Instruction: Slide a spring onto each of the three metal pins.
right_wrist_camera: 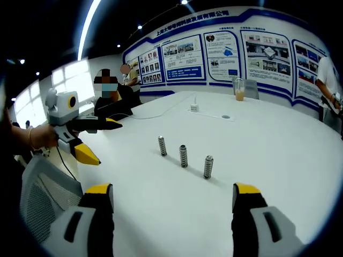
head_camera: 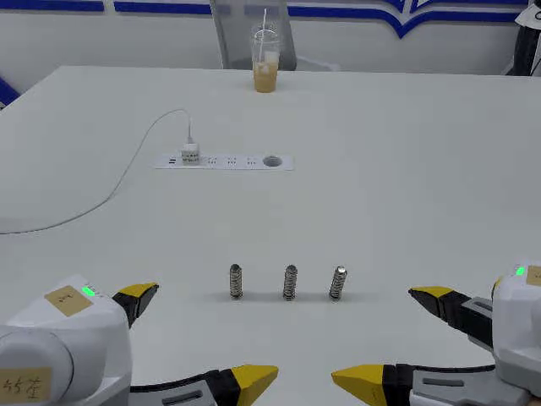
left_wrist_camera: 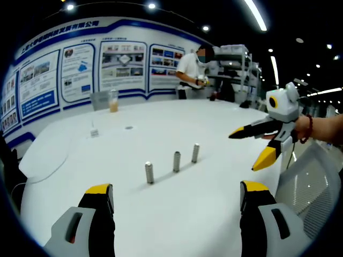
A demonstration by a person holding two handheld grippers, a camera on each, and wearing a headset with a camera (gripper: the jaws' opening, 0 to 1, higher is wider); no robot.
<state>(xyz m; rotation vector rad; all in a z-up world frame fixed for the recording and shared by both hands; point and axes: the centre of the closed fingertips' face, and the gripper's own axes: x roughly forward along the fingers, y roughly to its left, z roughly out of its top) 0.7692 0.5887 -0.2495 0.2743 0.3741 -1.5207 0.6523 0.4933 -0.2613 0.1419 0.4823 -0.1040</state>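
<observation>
Plainly, we found three pins standing upright in a row on the white table: the left pin, the middle pin and the right pin, each apart from its neighbour. All three carried springs coiled around them, and the right pin's bright top showed above its coil. The left gripper hovered near the row on its left side, fingers wide apart and holding nothing. The right gripper hovered on the other side, fingers likewise spread and empty. Neither touched a pin. Farther back lay a power strip with a white plug, its cable trailing off to the left. A cup of tan drink stood near the far edge, in front of a chair.
</observation>
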